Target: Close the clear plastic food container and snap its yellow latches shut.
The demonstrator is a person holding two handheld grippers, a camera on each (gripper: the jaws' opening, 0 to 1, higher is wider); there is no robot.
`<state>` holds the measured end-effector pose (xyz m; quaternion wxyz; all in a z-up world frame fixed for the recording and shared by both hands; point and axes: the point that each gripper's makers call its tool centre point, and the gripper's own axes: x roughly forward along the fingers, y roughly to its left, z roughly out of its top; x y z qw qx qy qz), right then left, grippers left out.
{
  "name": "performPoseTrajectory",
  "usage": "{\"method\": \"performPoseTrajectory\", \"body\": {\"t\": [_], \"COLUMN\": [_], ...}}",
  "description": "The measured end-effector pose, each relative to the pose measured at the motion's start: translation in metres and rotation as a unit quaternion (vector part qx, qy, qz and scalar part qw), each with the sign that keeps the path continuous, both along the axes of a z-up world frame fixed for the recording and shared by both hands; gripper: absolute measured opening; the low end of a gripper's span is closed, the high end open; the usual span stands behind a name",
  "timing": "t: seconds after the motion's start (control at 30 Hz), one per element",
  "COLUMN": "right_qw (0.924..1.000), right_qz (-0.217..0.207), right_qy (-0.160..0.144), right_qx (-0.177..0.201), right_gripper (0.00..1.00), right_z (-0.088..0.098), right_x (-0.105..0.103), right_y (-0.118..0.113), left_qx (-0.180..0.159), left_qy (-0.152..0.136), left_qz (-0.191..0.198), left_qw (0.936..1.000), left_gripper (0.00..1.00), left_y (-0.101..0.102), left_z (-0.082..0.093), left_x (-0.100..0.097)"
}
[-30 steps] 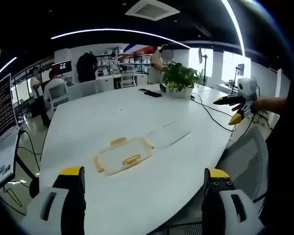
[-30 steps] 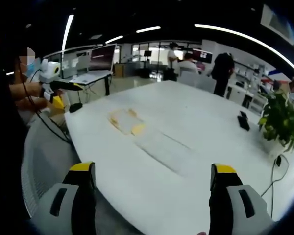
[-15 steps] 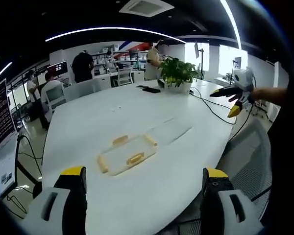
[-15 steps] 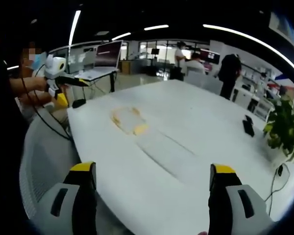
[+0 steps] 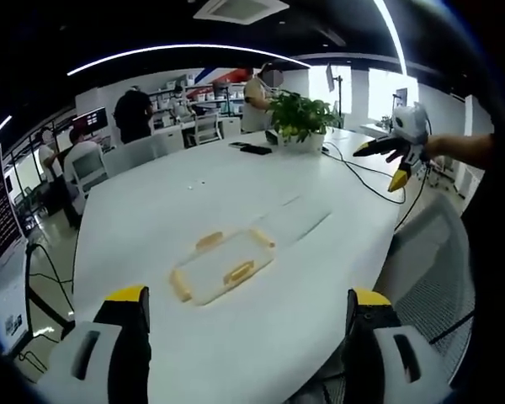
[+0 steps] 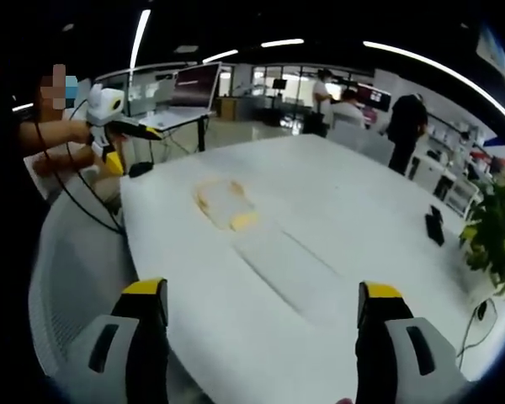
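Your left gripper (image 5: 244, 307) and right gripper (image 6: 261, 295) both hang spread wide, holding nothing; the clear plastic yellow-latched food container (image 5: 223, 265) lies open on the white oval table (image 5: 151, 210).

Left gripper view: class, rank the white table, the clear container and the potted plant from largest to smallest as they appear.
1. White table.
2. Clear container.
3. Potted plant, close in apparent size to the container; it stands farther off, so true size is unsure.
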<state>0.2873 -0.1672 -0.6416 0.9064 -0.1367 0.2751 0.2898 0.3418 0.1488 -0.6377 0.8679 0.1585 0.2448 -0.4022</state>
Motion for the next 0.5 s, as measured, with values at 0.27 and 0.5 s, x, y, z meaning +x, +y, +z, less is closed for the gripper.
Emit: {"method": "performPoseTrajectory", "body": {"t": [0.27,0.5], "right_qw": [0.9998,0.9994], "right_qz": [0.019,0.033], "right_qy": [0.004,0.002], "right_qx": [-0.006,-0.009], "right_gripper": [0.90,0.89], "right_z": [0.000,0.002], "right_x": [0.007,0.017], "right_y": [0.002,0.001], "left_qx": [0.010,0.019], "left_qy": [0.004,0.004], "left_qz": [-0.012,-0.021], "left_qw": [0.9999,0.9996], "left_gripper": [0.93,0.93], "left_y": [0.001,0.005], "left_z": [-0.004,-0.006], "left_x": [0.005,0.012]}}
